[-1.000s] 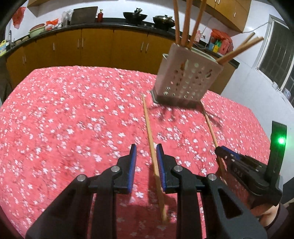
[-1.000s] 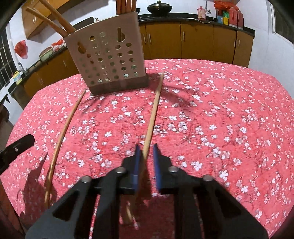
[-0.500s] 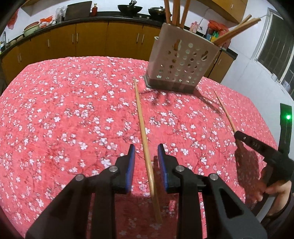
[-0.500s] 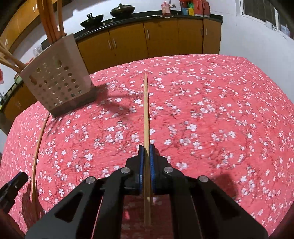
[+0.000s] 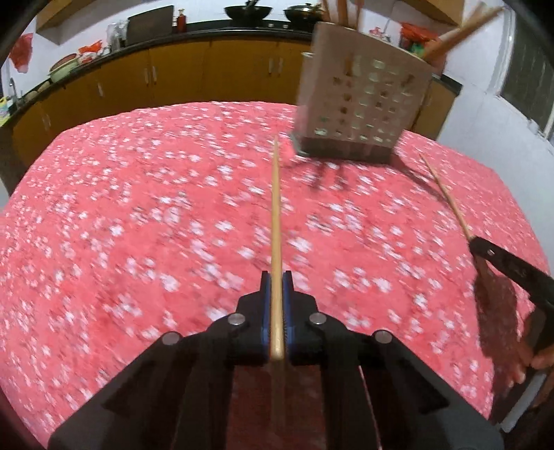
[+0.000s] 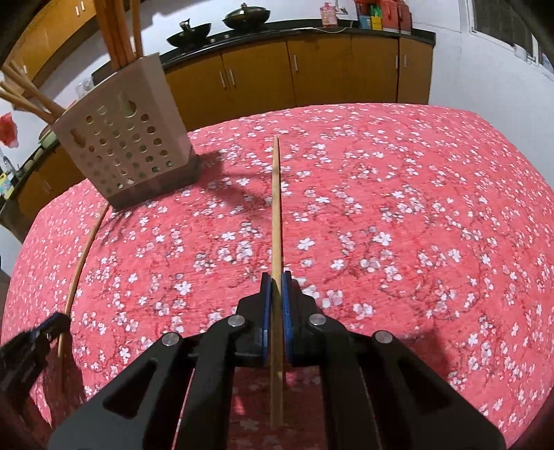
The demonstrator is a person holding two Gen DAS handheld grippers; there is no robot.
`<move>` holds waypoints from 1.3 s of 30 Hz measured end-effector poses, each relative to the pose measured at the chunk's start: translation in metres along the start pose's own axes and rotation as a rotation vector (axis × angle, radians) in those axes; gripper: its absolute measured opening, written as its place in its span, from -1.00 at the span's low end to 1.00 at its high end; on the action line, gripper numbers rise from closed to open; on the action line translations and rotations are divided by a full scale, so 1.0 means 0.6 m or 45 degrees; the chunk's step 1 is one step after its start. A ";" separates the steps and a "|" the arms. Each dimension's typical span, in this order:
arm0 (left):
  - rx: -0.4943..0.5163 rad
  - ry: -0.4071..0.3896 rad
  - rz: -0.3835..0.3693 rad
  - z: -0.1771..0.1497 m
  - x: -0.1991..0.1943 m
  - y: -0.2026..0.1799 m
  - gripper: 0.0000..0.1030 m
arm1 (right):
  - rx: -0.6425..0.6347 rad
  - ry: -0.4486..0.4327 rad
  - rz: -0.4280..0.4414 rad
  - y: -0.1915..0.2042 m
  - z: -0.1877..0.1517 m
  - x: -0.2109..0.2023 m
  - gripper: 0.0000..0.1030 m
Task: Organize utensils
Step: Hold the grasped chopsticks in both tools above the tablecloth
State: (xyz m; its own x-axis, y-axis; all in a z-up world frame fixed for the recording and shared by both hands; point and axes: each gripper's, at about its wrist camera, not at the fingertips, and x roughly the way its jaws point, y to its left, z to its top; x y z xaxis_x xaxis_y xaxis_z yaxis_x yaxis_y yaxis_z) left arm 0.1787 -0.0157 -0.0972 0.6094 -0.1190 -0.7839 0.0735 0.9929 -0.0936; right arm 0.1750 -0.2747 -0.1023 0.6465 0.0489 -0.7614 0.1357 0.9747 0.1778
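On the red floral surface (image 5: 138,214), the perforated utensil holder (image 5: 360,107) already bristles with chopsticks. The left hand-held gripper (image 5: 276,287), its jaws spread around a chopstick (image 5: 275,207) a moment ago, has just closed and now pinches it. The right hand-held gripper (image 6: 276,287) clamps a second chopstick (image 6: 276,207). Both sticks appear ready for lifting to the holder.

1. Perforated beige utensil holder (image 6: 128,152) stands upright near the far edge of the red floral table (image 6: 415,214), with wooden chopsticks (image 6: 119,31) sticking out of its top.
2. One long wooden chopstick (image 5: 276,221) points toward the holder, its tip just beside the base.
3. A second chopstick (image 6: 276,207) points to the far edge, right of the holder.
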 end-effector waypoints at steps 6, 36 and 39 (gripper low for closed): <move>-0.073 -0.014 0.072 0.033 0.017 0.065 -0.84 | -0.079 -0.004 0.025 0.022 -0.001 0.009 -0.86; -0.098 -0.055 0.015 0.028 0.014 0.080 -0.71 | -0.134 -0.018 -0.007 0.028 -0.002 0.009 -0.84; -0.099 -0.055 0.014 0.028 0.014 0.081 -0.71 | -0.134 -0.018 -0.007 0.029 -0.003 0.008 -0.84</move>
State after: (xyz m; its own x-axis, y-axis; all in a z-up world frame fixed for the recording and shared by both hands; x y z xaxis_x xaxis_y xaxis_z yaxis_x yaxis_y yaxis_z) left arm 0.2004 0.0316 -0.0979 0.6433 -0.1061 -0.7582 0.0061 0.9910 -0.1335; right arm 0.1792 -0.2573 -0.1042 0.6564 0.0409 -0.7533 0.0601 0.9925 0.1063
